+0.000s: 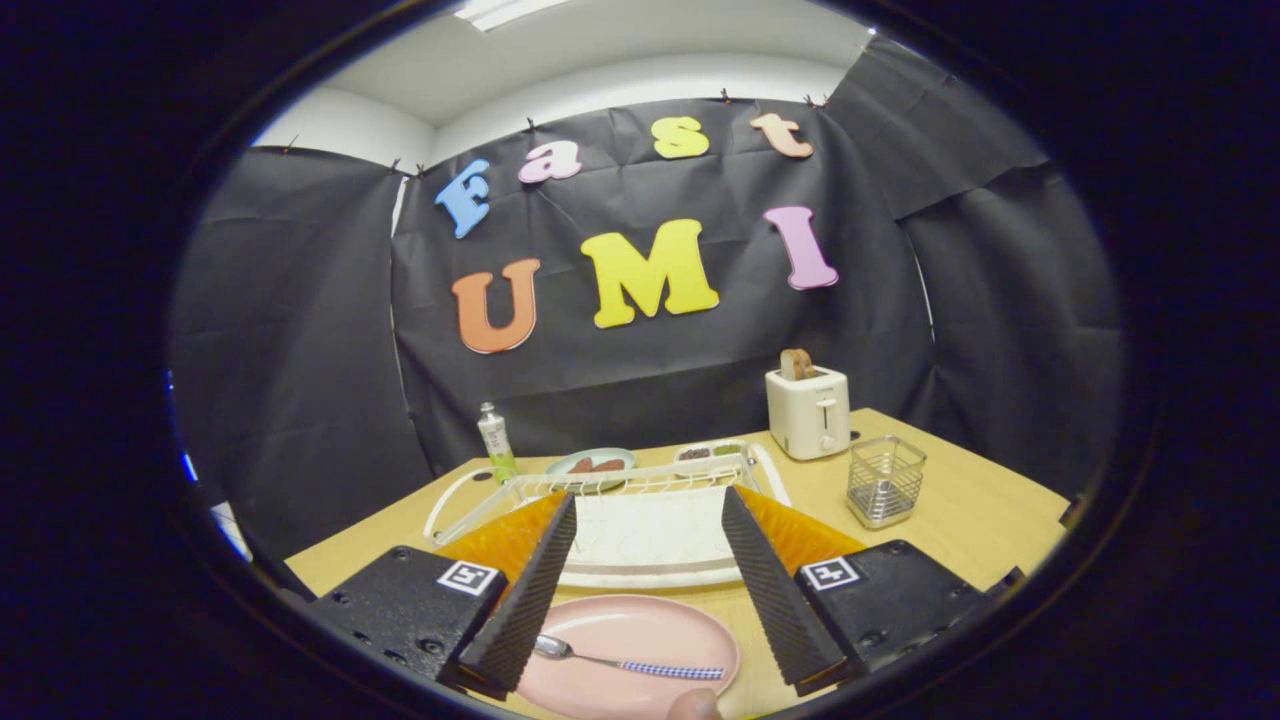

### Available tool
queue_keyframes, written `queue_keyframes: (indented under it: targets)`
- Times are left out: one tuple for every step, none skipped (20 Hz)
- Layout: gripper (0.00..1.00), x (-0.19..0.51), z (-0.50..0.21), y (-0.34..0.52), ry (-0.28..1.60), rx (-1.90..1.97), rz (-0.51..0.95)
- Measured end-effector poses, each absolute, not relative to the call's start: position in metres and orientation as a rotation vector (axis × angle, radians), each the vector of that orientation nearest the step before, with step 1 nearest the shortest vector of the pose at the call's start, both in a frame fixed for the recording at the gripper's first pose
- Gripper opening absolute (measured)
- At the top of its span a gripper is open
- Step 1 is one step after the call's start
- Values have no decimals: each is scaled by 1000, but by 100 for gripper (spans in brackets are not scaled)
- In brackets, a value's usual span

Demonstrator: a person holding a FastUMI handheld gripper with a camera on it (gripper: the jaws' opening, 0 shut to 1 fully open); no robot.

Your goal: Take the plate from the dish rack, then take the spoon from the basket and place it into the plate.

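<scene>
Lying across the round pink plate (625, 640), the metal spoon with a blue-and-white checked handle (628, 661) rests on its side, bowl toward the left finger and handle reaching toward the right. The gripper (648, 665) hangs above the plate with its ridged, wedge-shaped fingers spread wide and holding nothing; the spoon sits between them, not touched by either. Just beyond the plate stands the white wire dish rack on its white drip tray (650, 530), on the pale wooden table (980, 510). Right of the rack is a square wire-mesh basket (885, 480), and behind that a cream toaster with a slice of bread in it (808, 408).
</scene>
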State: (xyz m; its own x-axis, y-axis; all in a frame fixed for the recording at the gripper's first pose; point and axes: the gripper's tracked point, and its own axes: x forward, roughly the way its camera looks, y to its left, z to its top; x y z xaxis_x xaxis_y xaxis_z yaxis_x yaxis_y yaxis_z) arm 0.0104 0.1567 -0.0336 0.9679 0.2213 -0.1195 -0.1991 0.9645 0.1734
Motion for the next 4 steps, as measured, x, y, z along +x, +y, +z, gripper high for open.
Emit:
queue_keyframes:
  targets:
    - [95,10,-27,149,121,153,203]
    - [96,5,-16,138,92,135,189]
    - [96,6,-10,130,65,110,174]
    - [96,6,-7,120,45,81,156]
